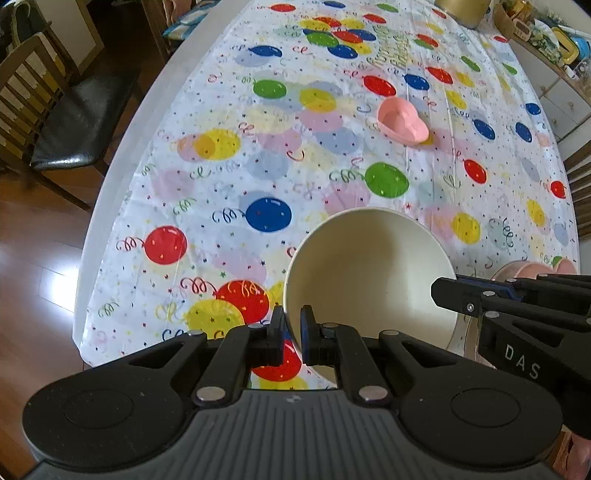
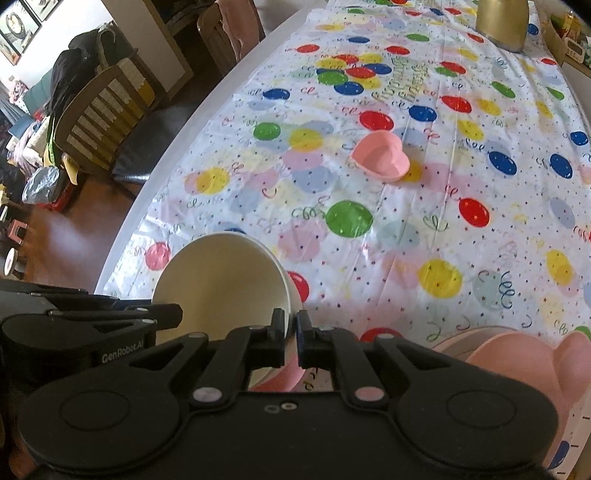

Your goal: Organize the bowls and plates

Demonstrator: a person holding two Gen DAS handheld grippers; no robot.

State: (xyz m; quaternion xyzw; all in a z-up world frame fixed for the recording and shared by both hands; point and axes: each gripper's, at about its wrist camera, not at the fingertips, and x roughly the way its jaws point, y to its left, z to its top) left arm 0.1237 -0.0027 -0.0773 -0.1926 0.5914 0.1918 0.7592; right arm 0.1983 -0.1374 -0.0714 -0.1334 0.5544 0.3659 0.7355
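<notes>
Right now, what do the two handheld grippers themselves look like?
Both are matte black plastic. The left gripper and the right gripper each have two linkage arms with silver rivets, a round cap at each side, blue pads on the fingertips and a ribbed base. White lettering marks their sides. No cables or sleeves show.

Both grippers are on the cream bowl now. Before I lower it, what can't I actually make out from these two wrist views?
- Cream bowl: its underside, and what lies beneath it, are hidden by its own wall and the left gripper.
- Pink dishes: cut off by the right wrist view's edge and the right gripper; their number is unclear.
- Gold container: top cropped.
</notes>
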